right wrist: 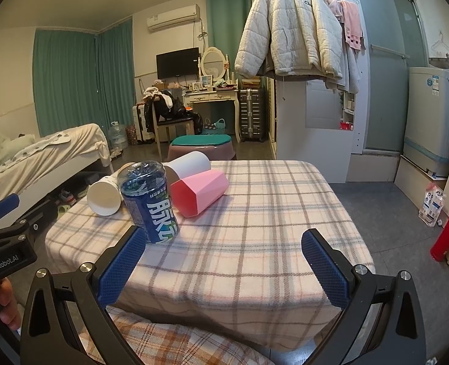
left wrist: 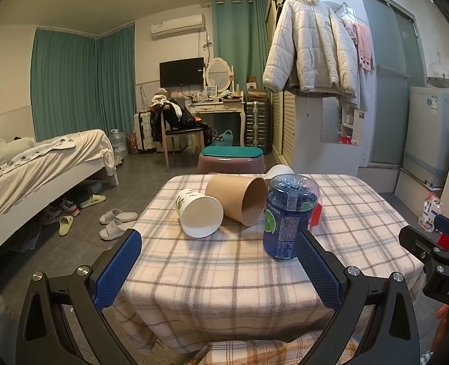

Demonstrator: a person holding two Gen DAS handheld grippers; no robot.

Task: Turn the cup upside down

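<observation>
**Both claws open and empty, cups lying ahead on the table**

Left wrist view: The left claw (left wrist: 218,269) is held spread wide, with nothing between its blue pads (left wrist: 118,269), above the near part of the checked table (left wrist: 224,279). Ahead of it a white cup (left wrist: 198,213) with a green print and a brown paper cup (left wrist: 238,199) are seen on their sides, touching, with their mouths turned toward the camera. A blue drink container (left wrist: 287,216) stands upright just beside the brown cup, close to the claw's right-hand pad. Which cup is meant is not stated by the task. Both paper cups are judged light and thin-walled, easily crushed; a gentle hold across the mid-wall is suggested rather than at the soft rim.

Right wrist view: The right claw (right wrist: 223,269) is likewise held open and empty over the table's near edge. A pink faceted cup (right wrist: 198,191) is seen on its side, ahead and left of the claw's centre, well apart from it, just beside the blue container. It is judged stiff, light and smooth, so two opposite flat facets would be taken. A plain white cup (right wrist: 189,164) lies behind it.
</observation>
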